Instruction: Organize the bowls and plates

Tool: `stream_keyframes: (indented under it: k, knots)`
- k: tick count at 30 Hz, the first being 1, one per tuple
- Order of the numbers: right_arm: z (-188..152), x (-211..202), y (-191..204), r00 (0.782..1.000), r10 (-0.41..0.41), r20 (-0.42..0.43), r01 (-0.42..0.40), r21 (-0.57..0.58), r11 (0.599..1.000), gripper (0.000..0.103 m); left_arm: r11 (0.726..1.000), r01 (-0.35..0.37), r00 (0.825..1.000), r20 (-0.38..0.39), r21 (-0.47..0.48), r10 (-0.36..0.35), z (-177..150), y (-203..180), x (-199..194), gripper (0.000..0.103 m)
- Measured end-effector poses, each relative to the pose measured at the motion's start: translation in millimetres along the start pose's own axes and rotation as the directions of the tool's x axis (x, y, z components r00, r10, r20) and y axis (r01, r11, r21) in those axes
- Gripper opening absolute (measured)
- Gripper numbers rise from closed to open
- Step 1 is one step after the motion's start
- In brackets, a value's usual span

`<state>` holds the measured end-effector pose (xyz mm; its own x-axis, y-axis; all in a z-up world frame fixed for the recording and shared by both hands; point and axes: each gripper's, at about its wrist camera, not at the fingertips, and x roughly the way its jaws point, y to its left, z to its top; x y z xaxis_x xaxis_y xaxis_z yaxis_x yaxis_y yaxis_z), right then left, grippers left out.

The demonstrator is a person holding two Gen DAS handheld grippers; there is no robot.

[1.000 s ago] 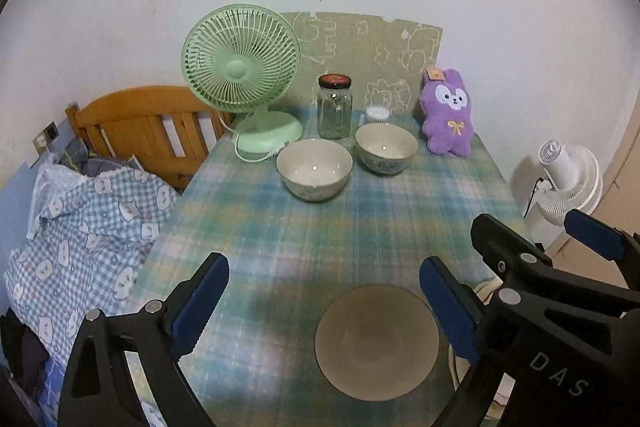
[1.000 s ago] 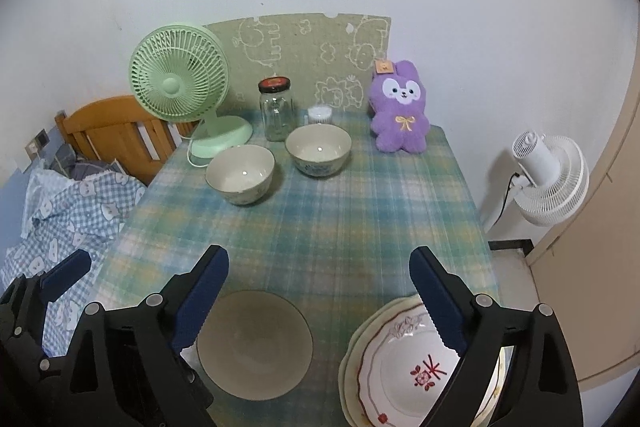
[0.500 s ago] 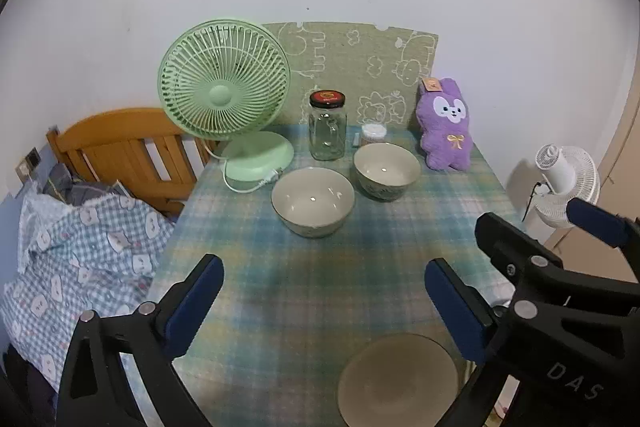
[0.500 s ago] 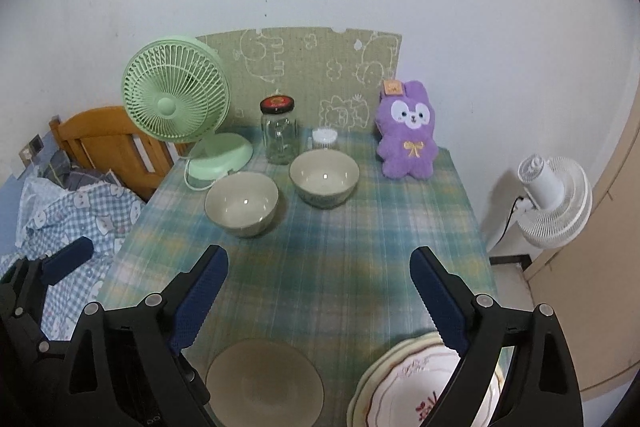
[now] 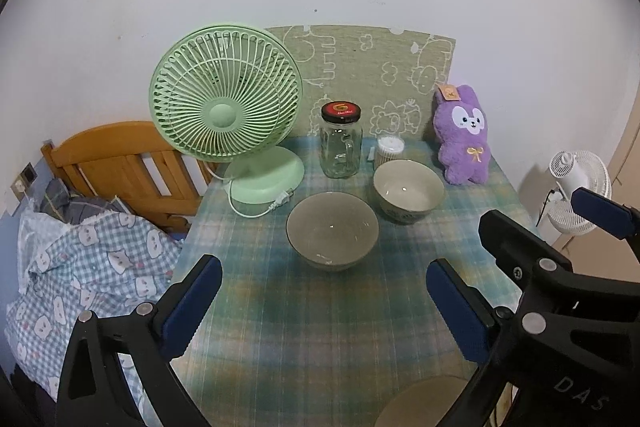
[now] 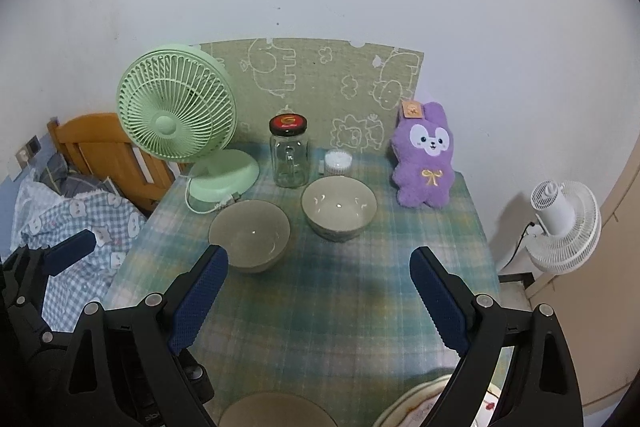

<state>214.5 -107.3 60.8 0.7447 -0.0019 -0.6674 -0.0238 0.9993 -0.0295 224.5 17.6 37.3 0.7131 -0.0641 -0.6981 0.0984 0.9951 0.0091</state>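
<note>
Two pale bowls sit on the checked tablecloth: a nearer left bowl point(image 5: 332, 230) point(image 6: 249, 235) and a right bowl point(image 5: 408, 191) point(image 6: 338, 207) farther back. A beige plate point(image 5: 424, 403) point(image 6: 276, 411) shows only its far rim at the bottom edge. A stack of patterned plates point(image 6: 416, 403) peeks out at the lower right, partly behind my right gripper's finger. My left gripper point(image 5: 320, 311) is open and empty, short of the left bowl. My right gripper point(image 6: 320, 303) is open and empty as well, above the cloth in front of both bowls.
At the back stand a green desk fan point(image 5: 226, 107), a glass jar with a red lid point(image 5: 341, 141), a small cotton-swab tub point(image 5: 390, 149) and a purple plush rabbit point(image 5: 464, 143). A wooden headboard point(image 5: 120, 163) and bedding lie left; a white floor fan point(image 6: 560, 227) stands right.
Both grippers have moved forward over the table toward the bowls. The beige plate and the patterned plates have slid to the bottom edge of the views. Both stay open.
</note>
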Motion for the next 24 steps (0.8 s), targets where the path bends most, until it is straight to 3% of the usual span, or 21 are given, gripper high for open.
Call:
stream_keyframes:
  k: [16, 18, 24]
  knots:
    - [31.5, 70.6, 17.4, 0.999, 0.000, -0.037, 0.001, 0.034, 0.999, 0.093, 0.999, 0.022, 1.000, -0.007, -0.035, -0.022, 29.8, 30.1, 63.9, 0.102]
    - [33.9, 80.7, 19.6, 0.999, 0.018, -0.033, -0.017, 0.032, 0.999, 0.087, 0.999, 0.028, 0.999, -0.022, -0.043, -0.029, 31.6, 33.7, 75.0, 0.102]
    - [36.0, 120.9, 26.1, 0.997, 0.024, -0.070, -0.020, 0.051, 0.998, 0.079, 1.000, 0.012, 0.999, -0.042, -0.015, -0.013, 34.5, 40.6, 105.7, 0.089]
